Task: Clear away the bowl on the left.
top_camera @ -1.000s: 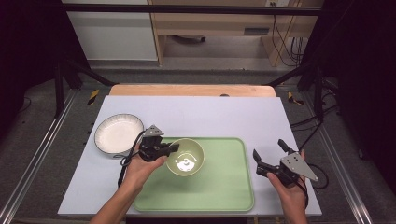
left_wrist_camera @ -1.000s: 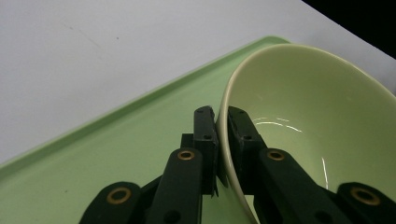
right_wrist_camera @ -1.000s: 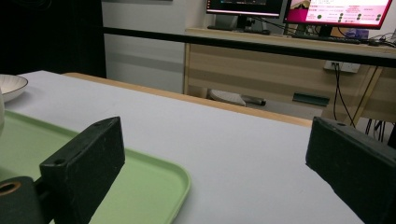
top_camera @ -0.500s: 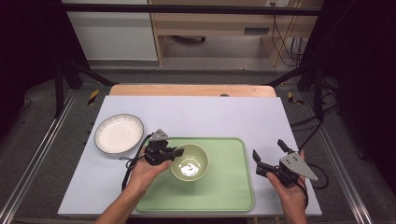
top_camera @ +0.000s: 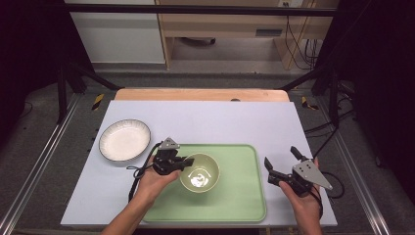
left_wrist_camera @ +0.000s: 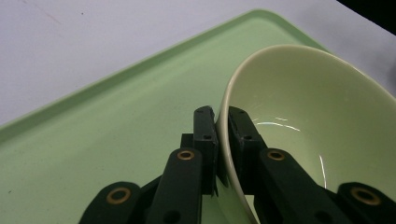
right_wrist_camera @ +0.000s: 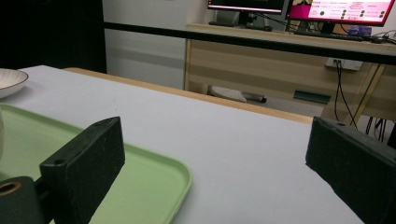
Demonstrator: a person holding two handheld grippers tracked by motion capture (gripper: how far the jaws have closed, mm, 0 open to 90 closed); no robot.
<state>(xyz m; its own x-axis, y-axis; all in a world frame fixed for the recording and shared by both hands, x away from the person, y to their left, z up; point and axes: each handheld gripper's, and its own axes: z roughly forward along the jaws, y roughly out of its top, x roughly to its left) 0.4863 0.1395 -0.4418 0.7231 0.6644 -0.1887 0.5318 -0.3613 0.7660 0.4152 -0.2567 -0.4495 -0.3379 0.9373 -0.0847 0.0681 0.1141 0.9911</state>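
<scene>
Bowl (top_camera: 199, 172) rim in L hand-held gripper (top_camera: 182, 162), on tray (top_camera: 240, 196)

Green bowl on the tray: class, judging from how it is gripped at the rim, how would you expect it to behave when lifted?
The green bowl looks glossy and rigid, probably ceramic, so it may slip. The left gripper pinches only its thin rim, one jaw inside and one outside, so it would likely hang tilted and pivot. If dropped onto the green tray, it could chip.

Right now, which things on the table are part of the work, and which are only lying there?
In use:
- pale green ceramic bowl, rim pinched by the left gripper
- light green plastic tray under the bowl

Lying about:
- white round plate
- right gripper, open, idle
</scene>
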